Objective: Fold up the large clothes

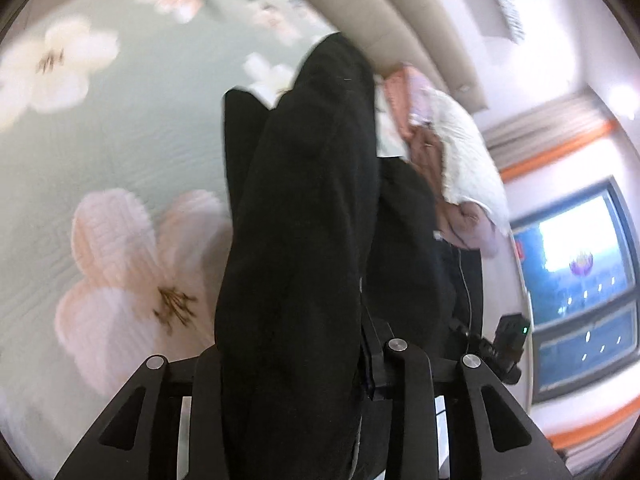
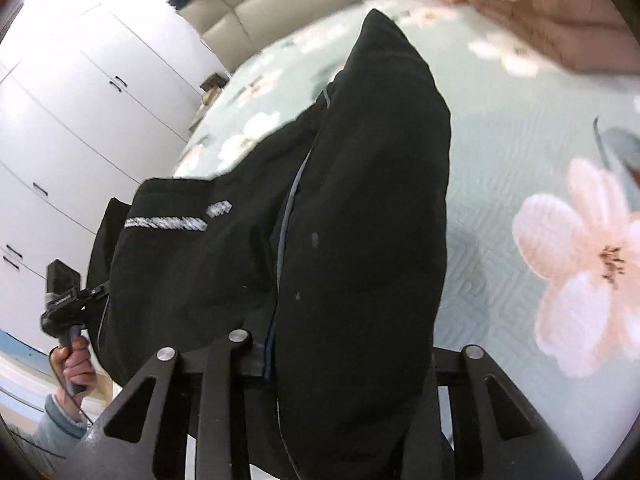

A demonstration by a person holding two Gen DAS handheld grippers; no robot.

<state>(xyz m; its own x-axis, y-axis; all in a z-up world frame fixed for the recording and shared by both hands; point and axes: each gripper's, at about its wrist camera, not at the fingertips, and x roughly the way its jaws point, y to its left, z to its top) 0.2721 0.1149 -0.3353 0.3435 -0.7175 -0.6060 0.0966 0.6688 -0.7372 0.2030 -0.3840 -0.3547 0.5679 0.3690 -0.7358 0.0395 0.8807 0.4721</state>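
— Two grippers, one black garment (image 2: 360,200): where is it?
— Hanging over the floral bedspread (image 1: 100,140), draped across both tools.
— Jaws?
— The left gripper (image 1: 292,360) is clamped on a thick black fold; the right gripper (image 2: 348,356) pinches another fold (fingertips buried in cloth).
— Anything else?
— A pile of pink and white clothes (image 1: 452,152) lies near the beige headboard (image 1: 400,20); white wardrobes (image 2: 80,120) stand behind.
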